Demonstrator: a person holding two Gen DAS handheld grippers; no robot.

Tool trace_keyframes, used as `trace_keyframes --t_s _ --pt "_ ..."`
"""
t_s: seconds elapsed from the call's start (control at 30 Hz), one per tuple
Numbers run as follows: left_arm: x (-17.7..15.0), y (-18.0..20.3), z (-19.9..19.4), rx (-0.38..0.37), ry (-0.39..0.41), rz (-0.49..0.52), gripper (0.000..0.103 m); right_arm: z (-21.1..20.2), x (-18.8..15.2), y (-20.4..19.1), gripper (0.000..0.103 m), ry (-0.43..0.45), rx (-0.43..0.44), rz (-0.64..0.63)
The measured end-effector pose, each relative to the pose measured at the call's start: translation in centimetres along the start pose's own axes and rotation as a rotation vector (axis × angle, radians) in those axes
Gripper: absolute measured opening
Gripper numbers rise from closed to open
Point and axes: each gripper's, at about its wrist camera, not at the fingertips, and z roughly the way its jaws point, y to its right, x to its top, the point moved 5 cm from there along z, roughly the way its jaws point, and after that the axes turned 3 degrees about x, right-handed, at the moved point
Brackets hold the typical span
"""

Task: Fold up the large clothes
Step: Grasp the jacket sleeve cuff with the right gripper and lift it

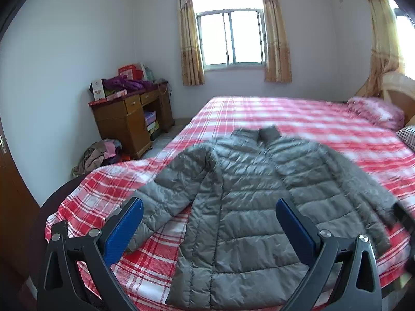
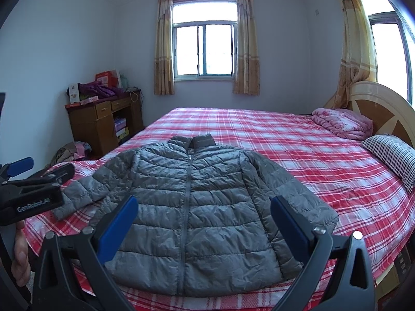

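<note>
A grey quilted jacket (image 2: 192, 207) lies flat, front up and zipped, on the near part of a bed (image 2: 298, 145) covered in red-and-white plaid, filling the lower centre of both wrist views, its collar toward the window (image 2: 205, 49) and its sleeves spread to either side. The left gripper (image 1: 208, 229) and right gripper (image 2: 203, 226) hover above the jacket's hem at the bottom of their frames, blue-padded fingers (image 2: 116, 230) spread wide apart and grasping nothing. At the left edge of the right view the left gripper appears beside a person's hand (image 2: 20, 254); a wooden bench (image 2: 103, 121) stands at middle left
</note>
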Motion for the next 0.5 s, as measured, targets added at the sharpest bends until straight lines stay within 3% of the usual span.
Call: trace_keyframes --t_s 0.1,0.33,0.5 --pt "-1.1 0.1 3.1 0.016 -0.047 0.012 0.102 1.7 -0.3 3.0 0.103 -0.016 -0.06 0.029" --pt "-2.8 1.0 10.9 0.067 -0.121 0.083 0.102 7.1 -2.9 15.2 0.103 -0.114 -0.258 0.197" --pt "-3.7 2.2 15.7 0.088 -0.16 0.124 0.102 11.6 -6.2 24.1 0.102 -0.234 -0.378 0.346"
